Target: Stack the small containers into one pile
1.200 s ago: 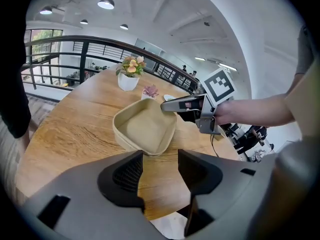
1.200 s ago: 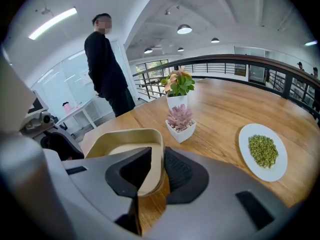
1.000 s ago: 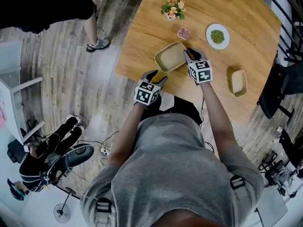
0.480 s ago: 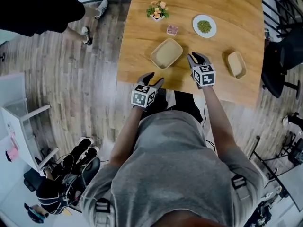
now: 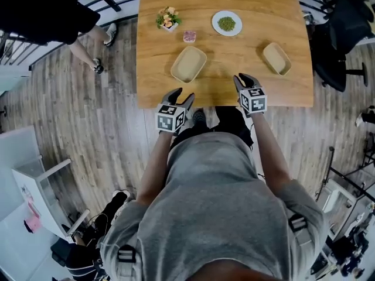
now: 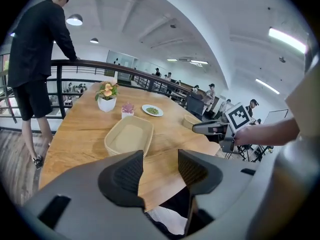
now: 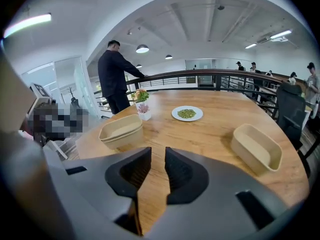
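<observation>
Two beige containers sit nested (image 5: 188, 64) on the wooden table (image 5: 246, 45), left of the middle; the right gripper view shows both rims of this pair (image 7: 121, 130). A single beige container (image 5: 276, 58) lies apart at the right, also the right gripper view's near object (image 7: 256, 148). My left gripper (image 5: 177, 96) hangs at the table's near edge, open, nothing between its jaws (image 6: 160, 171). My right gripper (image 5: 244, 79) hovers over the near edge between both containers, jaws a narrow gap apart and holding nothing (image 7: 158, 171).
A white plate of green bits (image 5: 226, 23), a small pink pot (image 5: 189, 36) and a flower pot (image 5: 168, 18) stand at the table's far side. A person in black (image 7: 116, 76) leans on the railing at the left. A dark chair (image 5: 337, 51) is at the right.
Both grippers have drawn back from the nested containers to the table's near edge. The right gripper, earlier at that pile's rim, is now clear of it. The head view has swung round.
</observation>
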A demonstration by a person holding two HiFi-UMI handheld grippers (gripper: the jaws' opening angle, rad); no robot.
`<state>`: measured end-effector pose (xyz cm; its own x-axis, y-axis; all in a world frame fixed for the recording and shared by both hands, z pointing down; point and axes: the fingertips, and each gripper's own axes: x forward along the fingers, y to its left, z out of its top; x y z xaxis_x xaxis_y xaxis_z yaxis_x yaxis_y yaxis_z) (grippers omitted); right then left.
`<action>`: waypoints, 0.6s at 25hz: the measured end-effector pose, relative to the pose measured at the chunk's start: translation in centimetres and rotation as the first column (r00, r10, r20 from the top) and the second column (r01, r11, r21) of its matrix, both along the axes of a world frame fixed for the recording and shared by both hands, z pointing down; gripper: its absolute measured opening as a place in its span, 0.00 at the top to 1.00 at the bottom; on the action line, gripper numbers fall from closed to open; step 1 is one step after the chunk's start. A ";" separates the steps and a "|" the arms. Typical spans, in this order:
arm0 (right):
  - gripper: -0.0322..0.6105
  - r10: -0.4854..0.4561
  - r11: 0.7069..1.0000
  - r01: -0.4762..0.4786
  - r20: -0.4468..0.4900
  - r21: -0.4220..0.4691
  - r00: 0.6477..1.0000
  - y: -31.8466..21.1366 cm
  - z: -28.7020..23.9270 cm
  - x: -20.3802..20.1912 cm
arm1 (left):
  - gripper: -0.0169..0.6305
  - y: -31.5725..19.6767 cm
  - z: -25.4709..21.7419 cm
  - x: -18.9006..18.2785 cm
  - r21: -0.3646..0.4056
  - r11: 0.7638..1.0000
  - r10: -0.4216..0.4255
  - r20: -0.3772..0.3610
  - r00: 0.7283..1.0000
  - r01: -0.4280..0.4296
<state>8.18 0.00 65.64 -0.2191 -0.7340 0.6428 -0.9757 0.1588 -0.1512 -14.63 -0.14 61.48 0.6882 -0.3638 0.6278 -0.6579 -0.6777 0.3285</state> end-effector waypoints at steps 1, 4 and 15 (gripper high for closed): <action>0.81 0.018 1.000 -0.018 -0.001 -0.003 1.000 0.7 -0.1 0.8 | 0.62 0.0 -0.4 0.3 0.007 1.000 0.005 -0.001 1.000 -0.005; 0.81 0.067 0.998 -0.067 -0.006 -0.001 0.998 2.2 -0.7 3.5 | 0.62 -0.3 -1.6 1.7 0.039 0.999 0.026 -0.005 1.000 -0.026; 0.81 0.171 0.985 -0.171 0.001 -0.011 0.985 5.3 -1.1 11.5 | 0.63 -1.0 -3.5 7.5 0.070 0.996 0.061 -0.024 0.998 -0.059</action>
